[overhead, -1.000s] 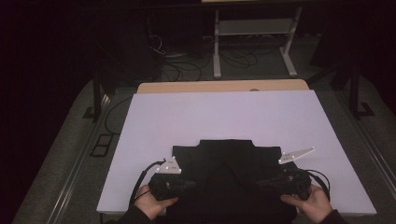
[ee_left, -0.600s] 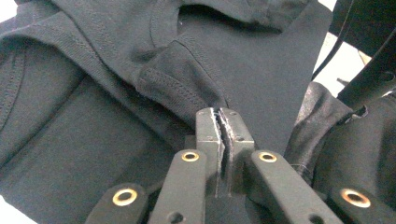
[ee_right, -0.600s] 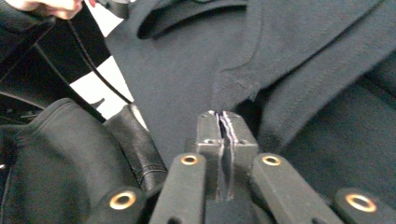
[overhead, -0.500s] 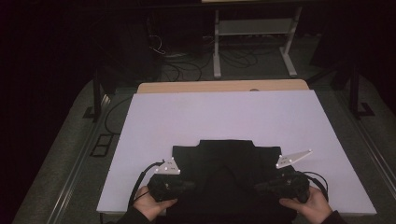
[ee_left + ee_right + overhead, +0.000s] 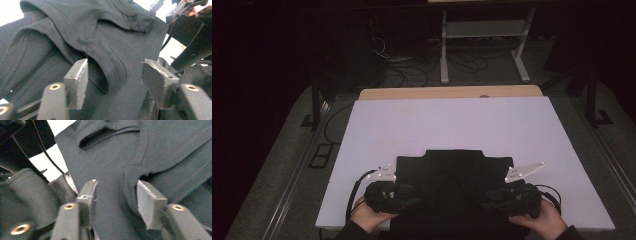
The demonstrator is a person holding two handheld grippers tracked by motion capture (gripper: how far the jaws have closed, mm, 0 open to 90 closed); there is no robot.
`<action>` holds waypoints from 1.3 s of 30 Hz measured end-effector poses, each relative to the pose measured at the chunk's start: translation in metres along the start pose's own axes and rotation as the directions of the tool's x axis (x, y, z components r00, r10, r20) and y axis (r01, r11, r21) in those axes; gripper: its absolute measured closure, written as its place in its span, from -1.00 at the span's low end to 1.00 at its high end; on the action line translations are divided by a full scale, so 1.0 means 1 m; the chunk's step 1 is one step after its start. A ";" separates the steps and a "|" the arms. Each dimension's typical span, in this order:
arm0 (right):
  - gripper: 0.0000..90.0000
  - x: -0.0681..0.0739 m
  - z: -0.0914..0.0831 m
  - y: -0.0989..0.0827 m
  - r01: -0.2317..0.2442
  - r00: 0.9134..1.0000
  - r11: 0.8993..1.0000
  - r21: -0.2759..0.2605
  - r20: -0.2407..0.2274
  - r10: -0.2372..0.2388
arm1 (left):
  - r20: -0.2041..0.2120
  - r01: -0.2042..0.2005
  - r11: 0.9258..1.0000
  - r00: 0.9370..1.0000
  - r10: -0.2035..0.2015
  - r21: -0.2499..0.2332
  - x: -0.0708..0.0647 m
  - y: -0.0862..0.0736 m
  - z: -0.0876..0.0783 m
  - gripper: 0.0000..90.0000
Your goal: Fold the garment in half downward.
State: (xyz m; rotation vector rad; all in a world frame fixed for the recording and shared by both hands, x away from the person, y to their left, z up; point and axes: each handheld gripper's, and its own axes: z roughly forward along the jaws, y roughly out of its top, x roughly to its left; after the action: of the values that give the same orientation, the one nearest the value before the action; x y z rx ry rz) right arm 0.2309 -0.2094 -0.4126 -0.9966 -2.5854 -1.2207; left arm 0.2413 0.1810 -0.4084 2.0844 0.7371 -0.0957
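Note:
A black garment (image 5: 447, 180) lies folded on the white table top (image 5: 452, 125) at the near edge. My left gripper (image 5: 404, 192) sits at its left side, my right gripper (image 5: 489, 196) at its right side, both pointing inward. In the left gripper view the left gripper (image 5: 113, 75) is open, with a stitched fold of the garment (image 5: 107, 62) between its jaws. In the right gripper view the right gripper (image 5: 116, 195) is open over a seamed edge of the cloth (image 5: 130, 180).
A wooden strip (image 5: 452, 92) borders the table's far edge. Beyond it stand a metal frame (image 5: 484, 40) and loose cables (image 5: 407, 70) on the dark floor. A person's hands (image 5: 369, 215) hold the grippers at the table's near edge.
Both grippers have edged slightly inward over the garment's sides. The garment itself lies as before.

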 end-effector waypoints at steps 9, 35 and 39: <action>-0.71 -0.004 -0.003 0.007 -0.022 0.999 1.000 -0.022 0.046 0.023 | 0.055 -0.062 0.998 0.997 0.062 -0.007 0.001 0.006 -0.001 -0.99; -1.00 -0.027 -0.030 0.030 0.015 0.996 0.994 -0.112 0.085 -0.005 | -0.007 -0.067 0.993 0.998 0.066 -0.098 0.030 0.031 -0.012 -1.00; -1.00 -0.032 -0.032 0.031 0.011 0.996 0.994 -0.112 0.094 0.000 | -0.012 -0.068 0.993 0.998 0.068 -0.092 0.033 0.033 -0.011 -1.00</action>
State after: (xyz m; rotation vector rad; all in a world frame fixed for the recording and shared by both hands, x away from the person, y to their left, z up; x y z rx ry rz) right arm 0.2687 -0.2349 -0.3826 -1.0941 -2.6162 -1.3659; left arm 0.2840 0.1905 -0.3885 2.0203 0.6628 -0.0143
